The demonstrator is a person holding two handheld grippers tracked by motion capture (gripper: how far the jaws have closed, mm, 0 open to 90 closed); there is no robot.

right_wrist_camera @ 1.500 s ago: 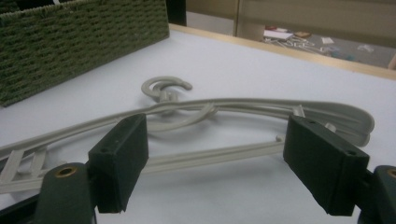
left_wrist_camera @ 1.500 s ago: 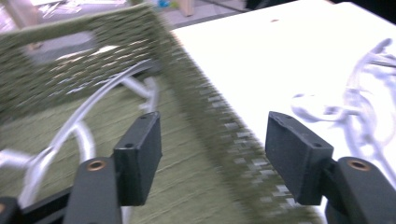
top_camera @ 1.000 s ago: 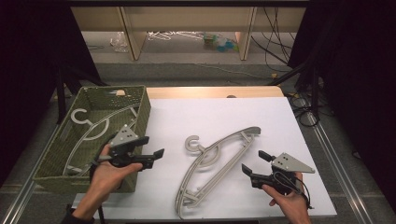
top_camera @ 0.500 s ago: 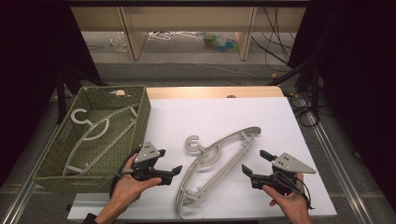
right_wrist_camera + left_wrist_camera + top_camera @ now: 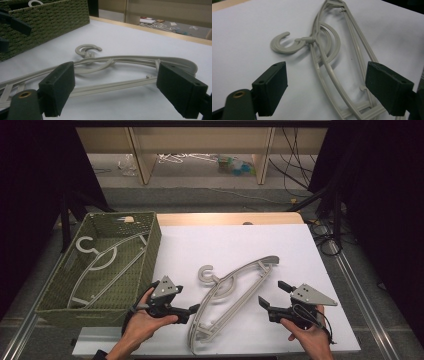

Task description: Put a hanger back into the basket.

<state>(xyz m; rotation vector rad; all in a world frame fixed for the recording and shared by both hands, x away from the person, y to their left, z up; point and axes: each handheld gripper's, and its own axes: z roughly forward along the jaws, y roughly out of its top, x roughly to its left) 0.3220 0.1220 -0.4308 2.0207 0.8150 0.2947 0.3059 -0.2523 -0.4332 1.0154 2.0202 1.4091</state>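
Note:
A grey plastic hanger [image 5: 235, 290] lies slantwise on the white table [image 5: 225, 245], hook [image 5: 284, 43] toward the basket. My left gripper [image 5: 187, 299] sits just left of the hanger's lower end and points at it. Its jaws have just been opening and stand wide [image 5: 327, 66], with nothing pressed between the pads; the hanger lies on the sheet beyond them. My right gripper [image 5: 272, 293] rests open to the right of the hanger [image 5: 112, 60], jaws [image 5: 116, 67] toward it and apart from it. Another grey hanger [image 5: 100, 260] lies inside the green woven basket [image 5: 150, 240].
The basket [image 5: 50, 20] stands at the table's left edge, close to my left hand. Black cables [image 5: 325, 230] hang off the right side. Wooden shelf legs [image 5: 140, 155] and floor clutter lie beyond the far edge.
My left hand has moved from the basket's near corner rightward and down to the hanger's lower end. The right hand and the hanger have stayed in place.

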